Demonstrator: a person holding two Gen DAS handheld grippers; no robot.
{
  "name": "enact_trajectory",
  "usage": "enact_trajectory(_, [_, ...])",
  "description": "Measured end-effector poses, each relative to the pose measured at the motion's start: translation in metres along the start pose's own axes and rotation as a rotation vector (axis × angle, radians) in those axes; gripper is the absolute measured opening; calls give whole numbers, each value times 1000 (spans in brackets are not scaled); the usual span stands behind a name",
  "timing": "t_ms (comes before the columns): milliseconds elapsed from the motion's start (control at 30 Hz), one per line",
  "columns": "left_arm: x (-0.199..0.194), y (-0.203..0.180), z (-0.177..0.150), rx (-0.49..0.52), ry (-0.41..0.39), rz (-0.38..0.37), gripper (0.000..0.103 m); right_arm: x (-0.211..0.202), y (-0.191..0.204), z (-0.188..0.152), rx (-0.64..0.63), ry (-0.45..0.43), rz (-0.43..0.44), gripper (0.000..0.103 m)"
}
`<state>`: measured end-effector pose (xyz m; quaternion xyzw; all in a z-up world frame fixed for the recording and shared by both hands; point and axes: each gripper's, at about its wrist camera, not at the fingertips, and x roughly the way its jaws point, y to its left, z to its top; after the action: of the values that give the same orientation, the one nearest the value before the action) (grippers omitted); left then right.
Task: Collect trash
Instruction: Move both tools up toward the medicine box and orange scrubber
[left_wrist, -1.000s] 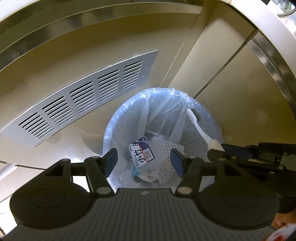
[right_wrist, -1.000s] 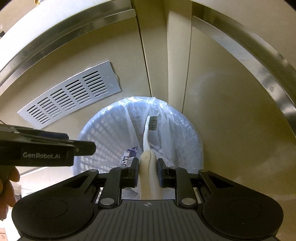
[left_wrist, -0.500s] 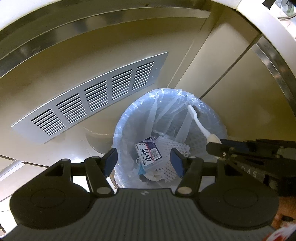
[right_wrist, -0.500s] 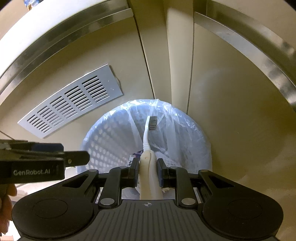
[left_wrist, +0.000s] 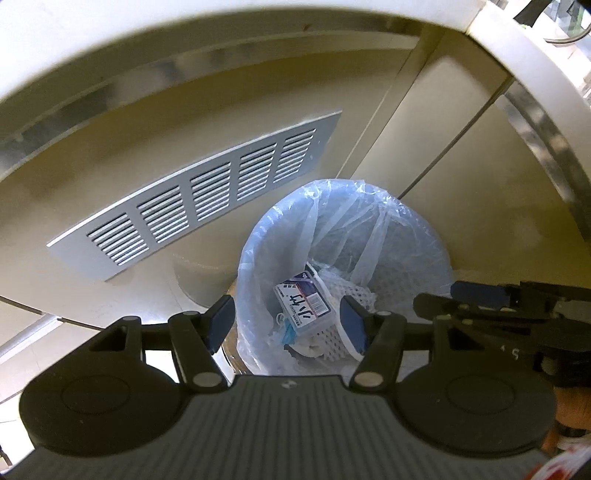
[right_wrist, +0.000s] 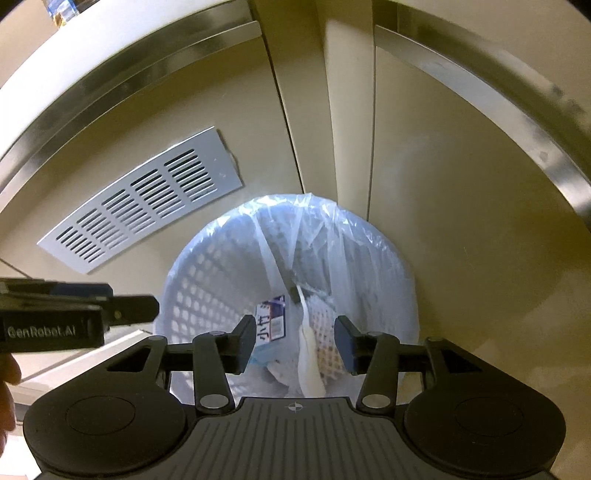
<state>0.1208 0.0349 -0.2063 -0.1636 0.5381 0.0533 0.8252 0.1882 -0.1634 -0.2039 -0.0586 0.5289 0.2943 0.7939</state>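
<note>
A white perforated trash basket lined with a clear bluish bag stands on the floor below both grippers; it also shows in the right wrist view. Inside lie a small printed box and crumpled white trash. A white toothbrush with a dark bristle head lies free inside the basket, between my right gripper's open jaws and below them. My left gripper is open and empty above the basket's near rim. The right gripper's side shows at the right of the left wrist view.
A grey slotted vent panel sits in the beige cabinet wall behind the basket. Steel trim curves overhead. A vertical cabinet corner post stands right behind the basket. The left gripper's side crosses the right wrist view.
My right gripper has opened and let go of the toothbrush, which has dropped into the basket. The left gripper stays open and has shifted left relative to the basket.
</note>
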Motion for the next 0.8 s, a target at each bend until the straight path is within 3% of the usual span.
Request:
enact_trajectory(533, [-87, -14, 18, 104, -138, -92, 59, -86, 41, 15, 7, -122, -48, 48])
enact_trajectory(800, [-133, -17, 33, 149, -225, -137, 59, -128, 55, 23, 16, -209, -64, 60])
